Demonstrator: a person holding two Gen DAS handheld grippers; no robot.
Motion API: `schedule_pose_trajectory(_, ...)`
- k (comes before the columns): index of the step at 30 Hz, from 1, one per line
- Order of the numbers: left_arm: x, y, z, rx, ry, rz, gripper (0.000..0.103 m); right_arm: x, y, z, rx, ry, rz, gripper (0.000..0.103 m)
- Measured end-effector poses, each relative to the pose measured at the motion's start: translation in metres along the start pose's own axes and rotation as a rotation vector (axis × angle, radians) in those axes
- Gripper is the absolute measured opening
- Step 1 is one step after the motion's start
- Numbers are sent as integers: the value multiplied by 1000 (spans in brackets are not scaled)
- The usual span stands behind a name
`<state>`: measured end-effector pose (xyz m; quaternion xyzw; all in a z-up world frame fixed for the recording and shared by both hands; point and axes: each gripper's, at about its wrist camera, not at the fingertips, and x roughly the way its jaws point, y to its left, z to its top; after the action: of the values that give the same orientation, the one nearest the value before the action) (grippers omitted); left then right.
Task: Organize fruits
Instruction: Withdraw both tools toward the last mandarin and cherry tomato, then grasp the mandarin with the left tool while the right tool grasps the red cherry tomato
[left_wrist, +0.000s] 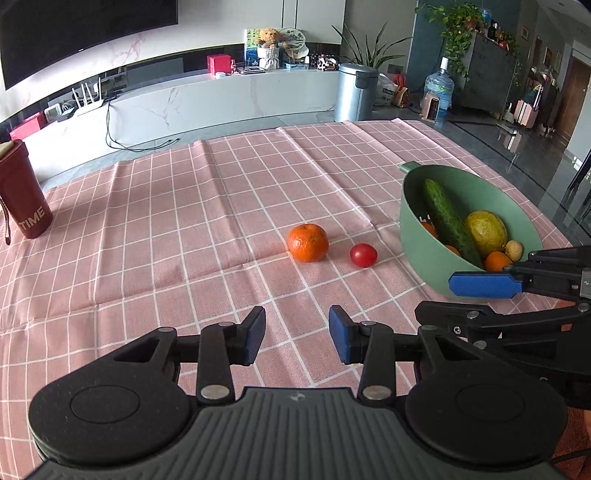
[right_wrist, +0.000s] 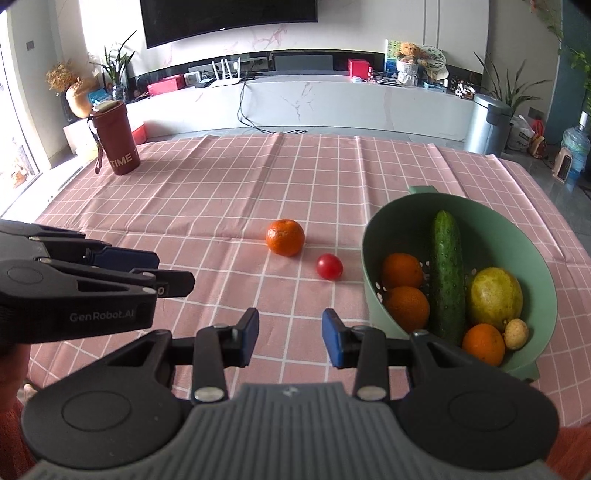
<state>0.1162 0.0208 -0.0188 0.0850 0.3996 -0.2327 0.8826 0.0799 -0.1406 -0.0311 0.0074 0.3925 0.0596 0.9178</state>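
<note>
Meanwhile, both hand-held grippers, left (left_wrist: 297, 334) and right (right_wrist: 290, 338), hang released at bottom center; the orange (left_wrist: 307, 242) and tomato (left_wrist: 363, 254) sit mid-frame left of the bowl (left_wrist: 417, 229). Either round fruit might roll if nudged off-center.

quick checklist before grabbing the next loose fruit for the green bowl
1. Left gripper open and empty: ok.
2. Right gripper open and empty: ok.
3. Mandarin lies free on the tablecloth, apart from the tomato: ok.
4. Green bowl upright: ok.
5. Room left in the bowl beside the cucumber: ok.
6. Firmness of the tomato: cannot tell.
</note>
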Motion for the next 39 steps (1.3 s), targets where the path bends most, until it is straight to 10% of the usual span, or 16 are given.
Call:
schedule_pose_trajectory(22,99,14,49,31,33,-155,51,79,-29,87,-562,196,201,34)
schedule_pose_trajectory(39,131,16,60,-4,88,-186,50,151,-33,109,-667,460,288,34)
